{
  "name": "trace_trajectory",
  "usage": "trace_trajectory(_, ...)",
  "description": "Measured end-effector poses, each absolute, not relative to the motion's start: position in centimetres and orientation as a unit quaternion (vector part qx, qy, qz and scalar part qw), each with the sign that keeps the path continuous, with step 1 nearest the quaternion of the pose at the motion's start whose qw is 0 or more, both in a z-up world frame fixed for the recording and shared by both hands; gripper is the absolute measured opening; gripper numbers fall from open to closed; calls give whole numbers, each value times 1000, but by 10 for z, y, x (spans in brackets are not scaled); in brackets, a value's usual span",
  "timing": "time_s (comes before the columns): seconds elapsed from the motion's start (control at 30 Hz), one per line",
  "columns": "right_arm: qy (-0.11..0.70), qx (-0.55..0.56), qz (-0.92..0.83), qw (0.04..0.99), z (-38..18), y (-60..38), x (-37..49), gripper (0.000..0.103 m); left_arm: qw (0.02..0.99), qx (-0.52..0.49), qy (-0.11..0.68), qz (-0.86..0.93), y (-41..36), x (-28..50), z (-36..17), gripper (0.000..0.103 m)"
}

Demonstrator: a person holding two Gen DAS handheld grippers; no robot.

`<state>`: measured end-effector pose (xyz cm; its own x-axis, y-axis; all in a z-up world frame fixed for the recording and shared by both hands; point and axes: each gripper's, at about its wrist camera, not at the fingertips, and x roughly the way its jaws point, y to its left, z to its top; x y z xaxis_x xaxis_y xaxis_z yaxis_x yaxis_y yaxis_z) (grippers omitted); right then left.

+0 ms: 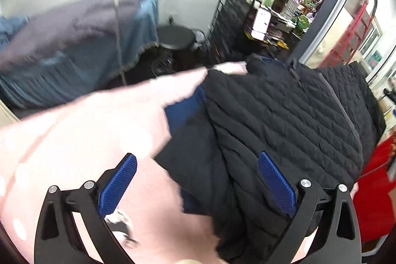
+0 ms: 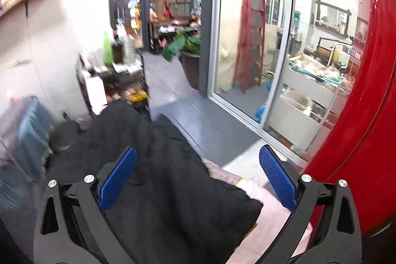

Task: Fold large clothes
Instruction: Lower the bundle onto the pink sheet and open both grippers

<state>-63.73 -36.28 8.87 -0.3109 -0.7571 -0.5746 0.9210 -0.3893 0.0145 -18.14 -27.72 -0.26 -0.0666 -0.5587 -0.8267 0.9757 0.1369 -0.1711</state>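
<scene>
Jacket (image 1: 284, 115) is the black quilted one, lying spread on a pink cover (image 1: 81, 140) right under and ahead of my left claw (image 1: 196, 180). Both its blue pads (image 1: 277, 182) stand wide apart with nothing pinched; the right pad hangs over the quilted part, the left pad over bare pink, and I can't tell if either touches. A strip of blue lining (image 1: 184, 110) peeks out along the jacket's edge, just ahead of the gap between the fingers. Down by the left finger there's a small grey-white scrap (image 1: 121, 224), too blurry to call. Farther ahead of that claw sit a round black stool (image 1: 175, 37) and a black rack (image 1: 230, 24), with a blue-skirted bed (image 1: 81, 51) off to the left. Over on my right claw (image 2: 198, 180) the fingers are spread wide as well, gripping nothing. Same jacket (image 2: 158, 177) fills the space between and ahead of them, smooth black fabric from this side, its near corner ending short of the right pad (image 2: 278, 180), where the pink cover (image 2: 267, 209) shows. Ahead and to the right of that claw is a glass sliding door (image 2: 255, 41) with a red ladder (image 2: 252, 24) behind it, and something big and red (image 2: 358, 115) crowds the far right edge.
</scene>
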Motion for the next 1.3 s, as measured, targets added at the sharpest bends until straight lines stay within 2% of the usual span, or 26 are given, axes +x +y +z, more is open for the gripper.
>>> trace_trajectory(0.13,206,284,-740,574,94,-345,-595,97,644,282,381,-601,-267,-187,20,96)
trace_trajectory(0.27,287,281,-672,622,85,-314,-530,97,629,295,373,-615,-248,-210,29,97)
trace_trajectory(0.37,352,255,-649,625,75,-292,-486,97,605,309,401,-615,-236,-227,26,97)
trace_trajectory(0.53,403,250,-623,622,64,-268,-453,97,582,337,403,-621,-219,-250,22,96)
trace_trajectory(0.83,452,240,-616,599,62,-230,-424,97,561,360,411,-622,-202,-273,20,96)
trace_trajectory(1.3,474,251,-615,578,61,-232,-426,97,567,381,398,-612,-202,-283,25,96)
